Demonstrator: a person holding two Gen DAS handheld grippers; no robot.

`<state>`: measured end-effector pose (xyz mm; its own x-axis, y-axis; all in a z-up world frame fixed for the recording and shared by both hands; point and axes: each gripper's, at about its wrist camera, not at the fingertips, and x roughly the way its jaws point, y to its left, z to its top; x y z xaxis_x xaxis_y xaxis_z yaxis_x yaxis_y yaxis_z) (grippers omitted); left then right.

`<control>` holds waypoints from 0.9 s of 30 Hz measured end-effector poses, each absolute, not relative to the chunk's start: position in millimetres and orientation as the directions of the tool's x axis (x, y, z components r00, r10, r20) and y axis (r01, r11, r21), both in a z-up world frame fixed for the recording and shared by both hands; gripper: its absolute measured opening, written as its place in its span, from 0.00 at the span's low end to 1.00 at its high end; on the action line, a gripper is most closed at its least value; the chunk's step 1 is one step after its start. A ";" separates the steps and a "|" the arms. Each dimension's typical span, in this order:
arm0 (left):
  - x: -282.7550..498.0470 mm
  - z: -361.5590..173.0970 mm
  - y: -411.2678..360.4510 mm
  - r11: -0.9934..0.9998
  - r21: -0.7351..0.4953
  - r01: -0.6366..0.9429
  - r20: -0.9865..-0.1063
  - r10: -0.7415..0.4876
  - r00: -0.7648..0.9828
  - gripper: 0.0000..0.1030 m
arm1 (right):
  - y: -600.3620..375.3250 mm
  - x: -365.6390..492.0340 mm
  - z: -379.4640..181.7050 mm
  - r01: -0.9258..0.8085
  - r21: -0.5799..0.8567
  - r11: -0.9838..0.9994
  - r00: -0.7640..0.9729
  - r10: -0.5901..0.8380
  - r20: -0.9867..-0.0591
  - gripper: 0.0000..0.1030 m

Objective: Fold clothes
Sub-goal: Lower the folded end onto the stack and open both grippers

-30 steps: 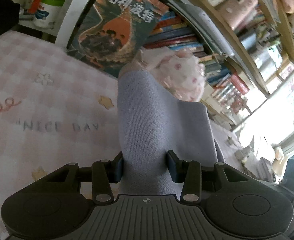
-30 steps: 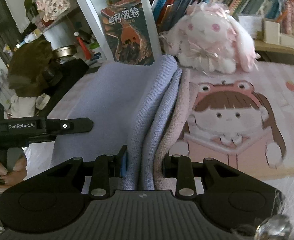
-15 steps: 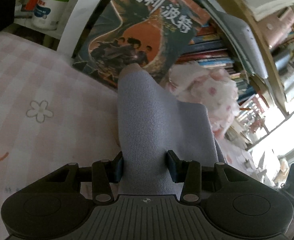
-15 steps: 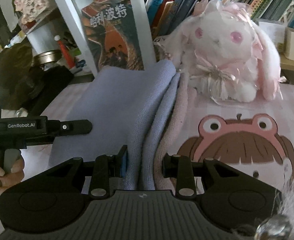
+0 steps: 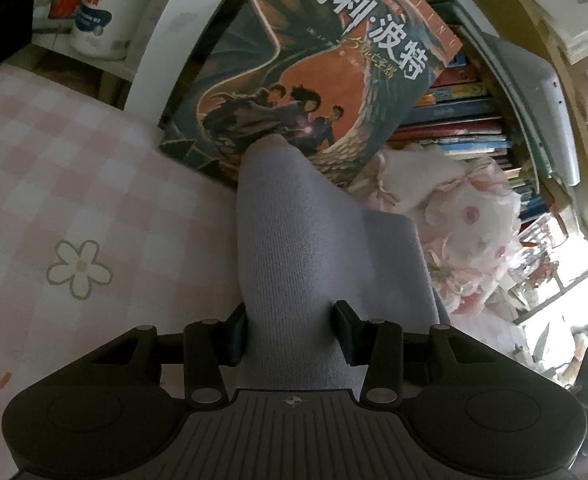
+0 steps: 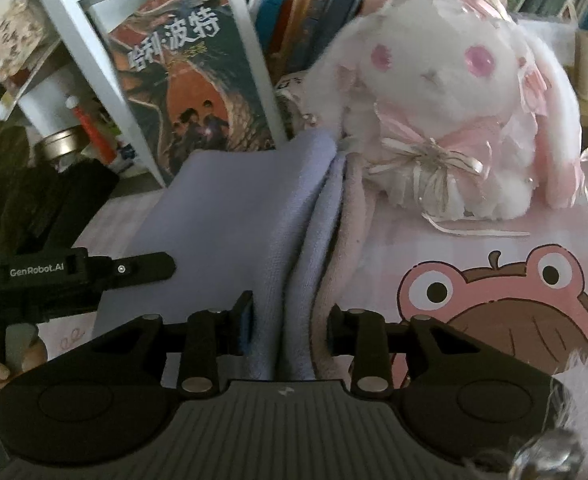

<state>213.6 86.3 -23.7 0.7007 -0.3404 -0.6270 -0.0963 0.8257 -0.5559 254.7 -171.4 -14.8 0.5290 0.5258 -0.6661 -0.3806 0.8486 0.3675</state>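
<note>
Both grippers, left [image 5: 290, 334] and right [image 6: 290, 328], we see clamped on the lavender garment [image 6: 230, 224]; its near edge is hidden.

The book cover [image 5: 318, 80] propped against the shelf reads "哈利·波特" in large white characters (smaller print below is illegible), and the left gripper [image 6: 70, 272], seen from the right wrist, bears "GenRobot.AI".

Far ahead, the upright book [image 6: 198, 88] and the plush rabbit [image 6: 454, 120] block the way; bare checked bedsheet [image 5: 74, 200] lies free to the left.
</note>
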 end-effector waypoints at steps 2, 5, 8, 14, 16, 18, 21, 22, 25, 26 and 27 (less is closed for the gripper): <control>212.6 -25.1 85.6 0.831 -0.548 -0.100 -0.629 -0.331 0.703 0.47 | -172.1 255.8 -17.5 -0.375 0.369 0.850 0.529 0.523 -0.668 0.35; 210.3 -25.9 83.6 0.844 -0.527 -0.101 -0.632 -0.310 0.710 0.50 | -173.2 255.8 -20.1 -0.354 0.375 0.857 0.532 0.514 -0.673 0.42; 205.3 -19.9 78.9 0.875 -0.476 -0.088 -0.636 -0.273 0.722 0.54 | -175.6 255.1 -21.4 -0.325 0.381 0.865 0.537 0.501 -0.679 0.58; 191.3 -4.9 70.8 0.927 -0.370 -0.057 -0.631 -0.206 0.748 0.62 | -188.6 244.5 -12.0 -0.290 0.370 0.883 0.582 0.469 -0.664 0.76; 183.3 -0.6 69.3 0.934 -0.354 -0.054 -0.618 -0.190 0.763 0.65 | -196.1 238.4 -7.3 -0.271 0.366 0.890 0.608 0.454 -0.652 0.78; 176.0 2.0 68.5 0.938 -0.343 -0.055 -0.609 -0.178 0.773 0.66 | -203.2 230.9 -3.5 -0.259 0.364 0.895 0.628 0.442 -0.641 0.79; 166.5 3.4 66.4 0.943 -0.329 -0.056 -0.602 -0.164 0.782 0.68 | -209.6 219.6 -0.3 -0.248 0.349 0.904 0.646 0.422 -0.636 0.79; 162.8 3.8 64.2 0.946 -0.321 -0.053 -0.600 -0.160 0.784 0.68 | -211.1 215.0 0.7 -0.247 0.340 0.908 0.652 0.415 -0.635 0.79; 151.3 5.2 56.3 0.956 -0.292 -0.041 -0.597 -0.148 0.788 0.69 | -212.9 200.5 3.3 -0.253 0.308 0.917 0.661 0.396 -0.637 0.79; 147.9 5.4 54.3 0.959 -0.281 -0.037 -0.596 -0.144 0.790 0.69 | -213.4 195.9 4.3 -0.257 0.297 0.920 0.665 0.391 -0.636 0.79; 143.9 6.1 51.9 0.963 -0.267 -0.034 -0.594 -0.137 0.793 0.69 | -213.5 191.4 5.2 -0.260 0.286 0.922 0.670 0.386 -0.634 0.79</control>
